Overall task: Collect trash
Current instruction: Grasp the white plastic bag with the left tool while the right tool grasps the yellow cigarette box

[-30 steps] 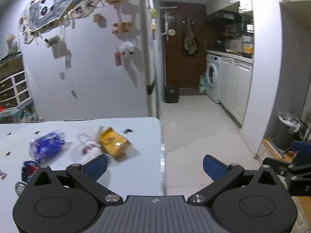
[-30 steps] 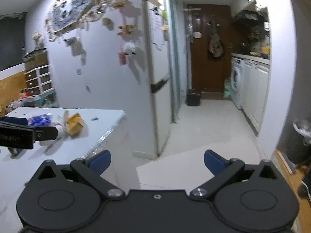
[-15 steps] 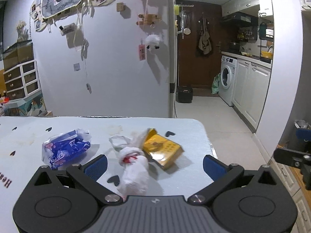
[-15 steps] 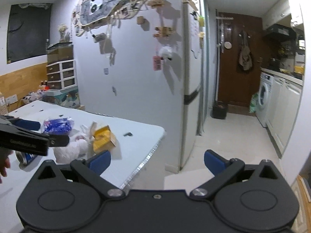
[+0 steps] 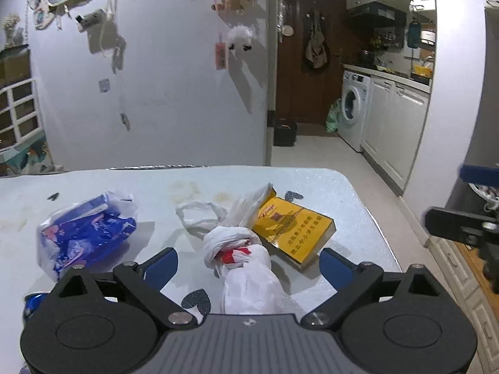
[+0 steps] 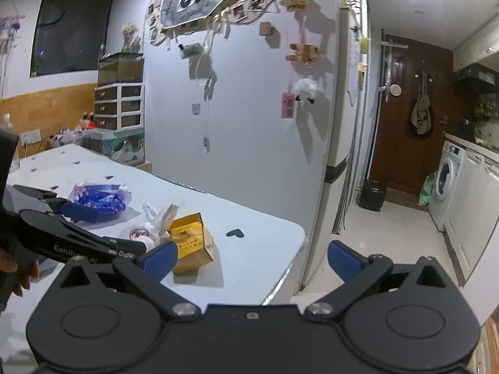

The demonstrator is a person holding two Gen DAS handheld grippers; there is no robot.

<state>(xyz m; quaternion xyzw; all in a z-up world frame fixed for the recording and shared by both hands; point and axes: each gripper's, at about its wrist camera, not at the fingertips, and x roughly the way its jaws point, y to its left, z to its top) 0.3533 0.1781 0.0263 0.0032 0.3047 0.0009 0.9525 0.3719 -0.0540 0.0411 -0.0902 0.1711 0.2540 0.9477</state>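
Observation:
On the white table (image 5: pixel 349 193) lies a knotted white plastic bag (image 5: pixel 246 268) with red showing inside. My left gripper (image 5: pixel 248 265) straddles it; its jaws are closing, and the blue pads stand clear of the bag on both sides. A yellow box (image 5: pixel 293 230) lies just right of the bag, and a blue wrapper in clear plastic (image 5: pixel 84 233) lies to the left. My right gripper (image 6: pixel 251 260) is open and holds nothing, hovering near the table's corner with the yellow box (image 6: pixel 191 246) by its left finger.
A blue can (image 5: pixel 32 300) peeks out beside the left gripper's body. A lined waste bin (image 5: pixel 486 190) stands on the floor at right, partly hidden. The fridge side (image 5: pixel 171 93) with hanging magnets backs the table. A black bin (image 5: pixel 284 131) and a washing machine (image 5: pixel 352 112) line the corridor.
Both grippers have swung left toward the table. The left one has come down and forward over the white bag, which now lies between its jaws, and those jaws have narrowed slightly.

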